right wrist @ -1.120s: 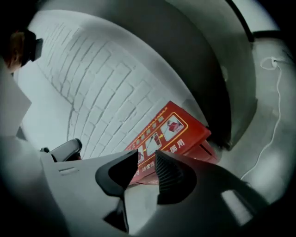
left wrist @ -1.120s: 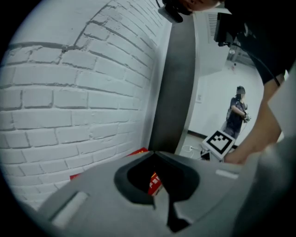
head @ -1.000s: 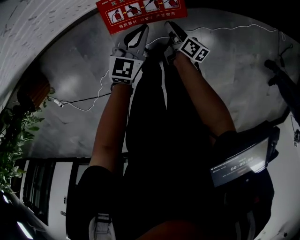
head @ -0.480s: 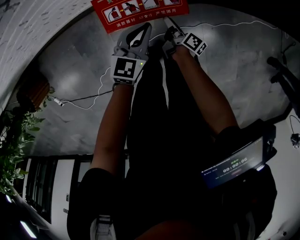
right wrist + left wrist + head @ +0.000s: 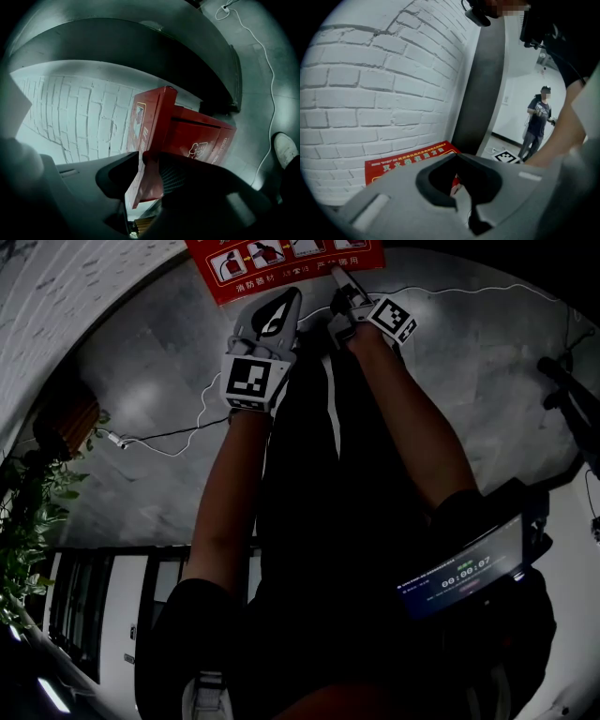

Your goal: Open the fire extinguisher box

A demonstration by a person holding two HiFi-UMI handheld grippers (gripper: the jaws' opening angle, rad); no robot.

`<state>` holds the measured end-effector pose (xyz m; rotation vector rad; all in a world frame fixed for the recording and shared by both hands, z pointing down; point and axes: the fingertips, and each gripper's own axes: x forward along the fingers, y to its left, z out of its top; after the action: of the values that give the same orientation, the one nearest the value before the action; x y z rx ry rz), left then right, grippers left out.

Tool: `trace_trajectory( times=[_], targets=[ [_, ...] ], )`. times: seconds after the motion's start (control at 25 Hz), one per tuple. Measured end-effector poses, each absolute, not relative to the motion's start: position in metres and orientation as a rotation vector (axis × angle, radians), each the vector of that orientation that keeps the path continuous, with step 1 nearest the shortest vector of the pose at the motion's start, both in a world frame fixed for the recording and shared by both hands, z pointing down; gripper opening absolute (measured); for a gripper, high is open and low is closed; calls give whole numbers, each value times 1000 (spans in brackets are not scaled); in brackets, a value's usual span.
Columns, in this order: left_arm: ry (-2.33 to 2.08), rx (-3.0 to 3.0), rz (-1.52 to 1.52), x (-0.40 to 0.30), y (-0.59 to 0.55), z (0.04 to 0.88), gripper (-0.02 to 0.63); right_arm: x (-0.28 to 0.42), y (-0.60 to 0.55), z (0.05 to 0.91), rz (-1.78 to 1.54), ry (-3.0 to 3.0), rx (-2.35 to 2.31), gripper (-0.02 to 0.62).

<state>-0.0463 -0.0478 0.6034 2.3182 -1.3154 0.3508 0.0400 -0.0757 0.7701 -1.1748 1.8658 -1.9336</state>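
The red fire extinguisher box stands against the white brick wall at the top of the head view. In the right gripper view its lid is tilted up off the box body. My right gripper reaches the lid's right part. The lid's edge lies between the jaws of the right gripper, which are closing with the ribbed pad against it. My left gripper hovers just below the box, its tips together and nothing in them. The left gripper looks over the red lid.
A white cable trails over the grey floor, with a potted plant at the left. A dark pillar adjoins the brick wall. A person stands far off. A lit screen hangs at the holder's waist.
My right gripper has moved up and slightly left onto the box lid. The left gripper has crept a little towards the box.
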Motion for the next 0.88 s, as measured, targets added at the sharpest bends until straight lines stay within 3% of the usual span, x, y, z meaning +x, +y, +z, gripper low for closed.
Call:
trace_trajectory(
  times=[0.88],
  targets=[
    [-1407, 2305, 335, -83, -38, 592, 5, 25, -72, 714, -1858, 1808, -1128, 87]
  ],
)
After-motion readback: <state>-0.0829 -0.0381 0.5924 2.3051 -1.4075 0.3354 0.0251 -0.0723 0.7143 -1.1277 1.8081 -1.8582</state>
